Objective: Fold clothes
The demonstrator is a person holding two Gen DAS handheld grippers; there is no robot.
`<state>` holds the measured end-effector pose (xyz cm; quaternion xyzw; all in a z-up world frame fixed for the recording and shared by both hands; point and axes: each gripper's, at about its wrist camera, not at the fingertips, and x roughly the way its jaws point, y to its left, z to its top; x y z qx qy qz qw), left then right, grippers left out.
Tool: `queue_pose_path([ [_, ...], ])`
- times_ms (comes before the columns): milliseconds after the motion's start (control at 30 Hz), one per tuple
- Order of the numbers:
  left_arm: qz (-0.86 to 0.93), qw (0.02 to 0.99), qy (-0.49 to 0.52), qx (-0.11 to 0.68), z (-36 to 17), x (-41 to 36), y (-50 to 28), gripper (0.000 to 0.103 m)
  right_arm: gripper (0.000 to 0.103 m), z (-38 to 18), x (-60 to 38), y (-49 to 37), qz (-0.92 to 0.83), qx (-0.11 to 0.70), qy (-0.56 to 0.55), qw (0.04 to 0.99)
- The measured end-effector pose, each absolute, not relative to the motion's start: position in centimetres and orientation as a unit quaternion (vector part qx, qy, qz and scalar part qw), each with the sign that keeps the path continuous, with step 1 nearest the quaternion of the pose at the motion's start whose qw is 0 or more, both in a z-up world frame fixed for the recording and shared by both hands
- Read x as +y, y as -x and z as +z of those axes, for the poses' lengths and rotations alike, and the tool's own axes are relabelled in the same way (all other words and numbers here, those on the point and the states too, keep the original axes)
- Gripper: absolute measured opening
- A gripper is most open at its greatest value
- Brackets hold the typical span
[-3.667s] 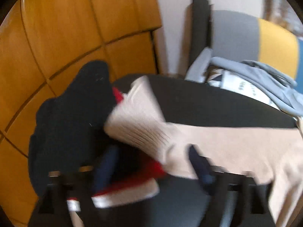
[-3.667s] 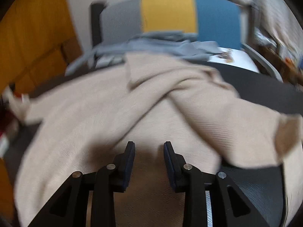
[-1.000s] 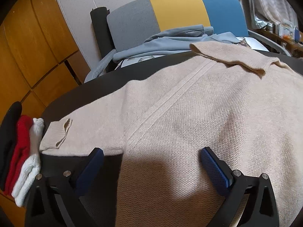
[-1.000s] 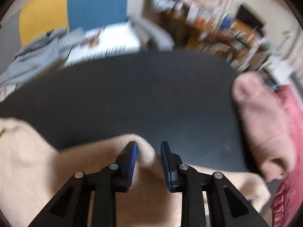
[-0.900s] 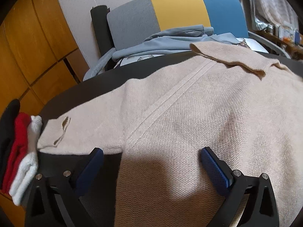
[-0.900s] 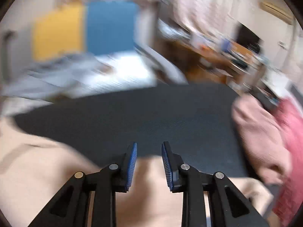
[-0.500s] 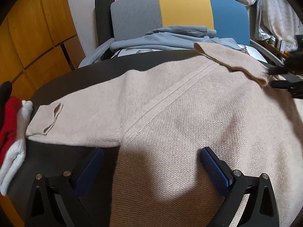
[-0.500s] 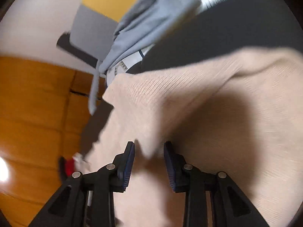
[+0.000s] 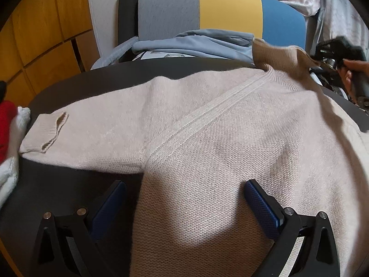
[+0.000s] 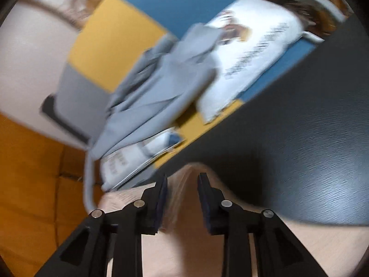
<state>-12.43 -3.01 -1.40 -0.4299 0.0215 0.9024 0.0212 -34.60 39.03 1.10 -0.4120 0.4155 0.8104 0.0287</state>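
A beige knitted sweater lies spread on the black table. One sleeve reaches left, its cuff near the table's left edge. My left gripper is open over the sweater's lower body, empty. My right gripper is shut on the sweater's collar and lifts it at the far right of the table; it also shows in the left wrist view, holding the raised collar.
A grey, yellow and blue chair stands behind the table with a light blue garment and a magazine on it. Folded red and white clothes lie at the left edge. Wooden cabinets stand at the left.
My right gripper has swung round to the collar and now lifts it at the far right. My left gripper has kept its place, open above the sweater.
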Motion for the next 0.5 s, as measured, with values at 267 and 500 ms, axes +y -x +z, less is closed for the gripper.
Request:
queue_pose_path([
  [267,0.916,0.003,0.397,0.068,1.8,-2.6,14.2,0.103,0.030,2.9,39.8,26.5,0.868,0.277,0.411,0.025],
  [500,0.914,-0.091,0.367,0.148,1.7,-3.4,23.2,0.103,0.030,1.3,31.8,19.2,0.896,-0.018,0.443,0.012],
])
